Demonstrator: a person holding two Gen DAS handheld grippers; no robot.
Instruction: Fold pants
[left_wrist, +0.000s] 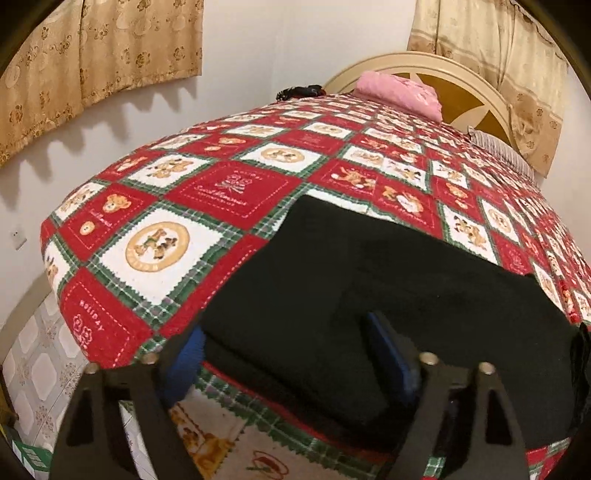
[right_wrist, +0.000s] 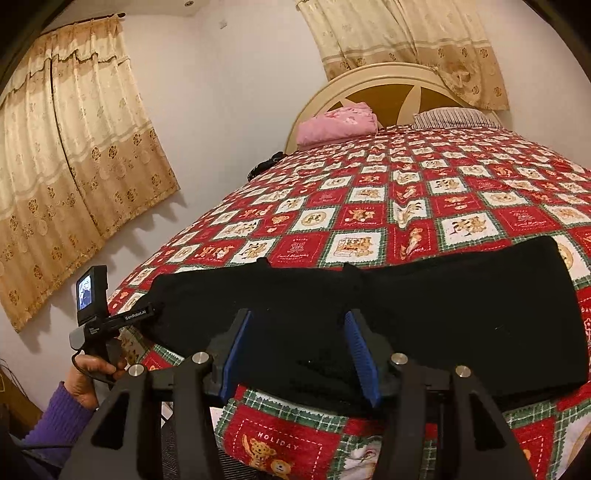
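Blue-padded fingers of the right gripper (right_wrist: 301, 354) stand parted over the near edge of the black pants (right_wrist: 424, 314), which lie folded across the near end of the quilt (right_wrist: 369, 206); whether the pads press the cloth cannot be told. Far to the left, a hand (right_wrist: 88, 376) in a purple sleeve (right_wrist: 55, 417) grasps the left gripper (left_wrist: 291, 354) by its handle, tilted downward, jaws wide astride the pants' left edge, not visibly clamping.
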